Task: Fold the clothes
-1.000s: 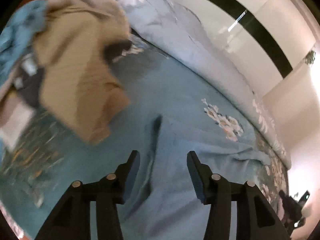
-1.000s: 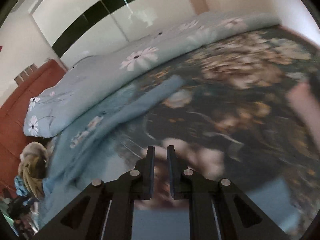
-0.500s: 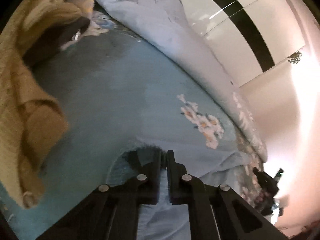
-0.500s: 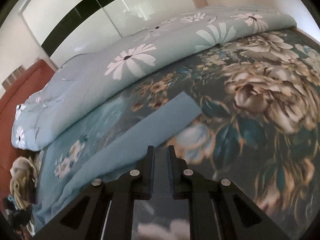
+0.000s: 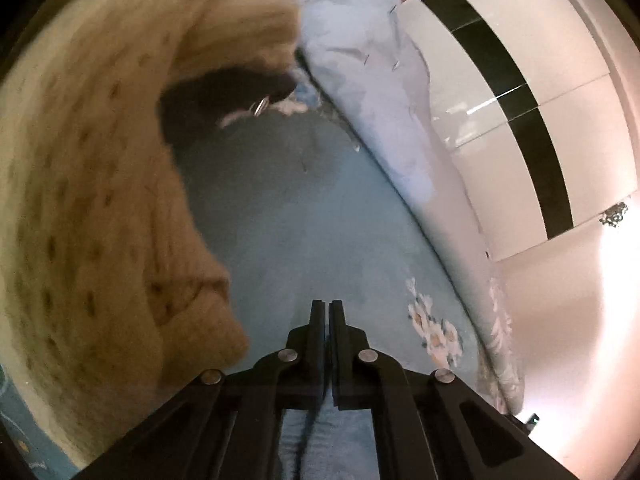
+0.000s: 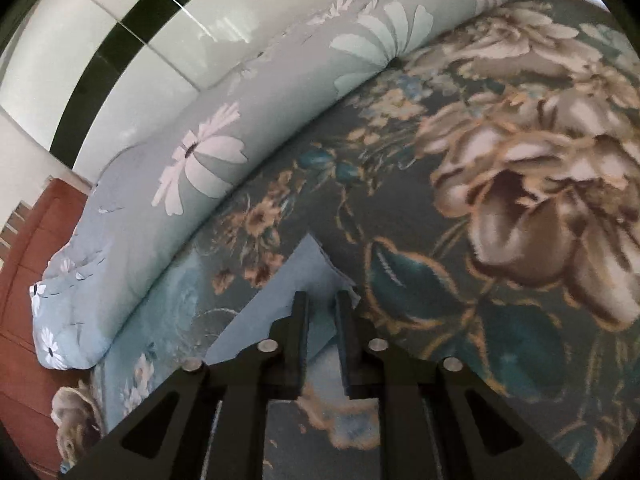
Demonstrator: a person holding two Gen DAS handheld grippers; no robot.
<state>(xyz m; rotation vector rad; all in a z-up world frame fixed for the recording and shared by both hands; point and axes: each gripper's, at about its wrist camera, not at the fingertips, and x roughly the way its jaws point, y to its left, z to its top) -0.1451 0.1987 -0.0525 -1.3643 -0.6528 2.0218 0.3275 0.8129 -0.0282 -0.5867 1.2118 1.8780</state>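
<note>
We read this as the spreading or first-fold stage on one blue garment (image 6: pixel 288 300), which lies on the floral bedspread (image 6: pixel 500 208) just on the near side of the rolled daisy-print duvet (image 6: pixel 224 148). Left gripper (image 5: pixel 329 312): jaws pressed nearly together, with blue cloth running up between the fingers from below, so we judge it clamped on an edge of the blue garment. Right gripper (image 6: pixel 322 312): jaws stand a little apart, with a narrow blue end of the garment, ending in a pointed corner, lying between and ahead of them; whether the pads actually pinch the cloth we cannot tell. Next move, in our judgement: secure that right-hand end, tension the fabric between the two grippers so it lies flat beside the duvet, then carry one edge over the other; the cloth is thin and limp, so a loose pinch would likely let it slip. View differences: only the left wrist view shows the tan knit sweater (image 5: pixel 92 200), large and blurred, close beside the left gripper on the side away from the duvet, with a dark item (image 5: pixel 224 92) tucked at its far edge. Only the right wrist view shows the garment's pointed end, the big rose print of the bedspread, and the red-brown headboard (image 6: pixel 24 280) beyond the duvet's end.
</note>
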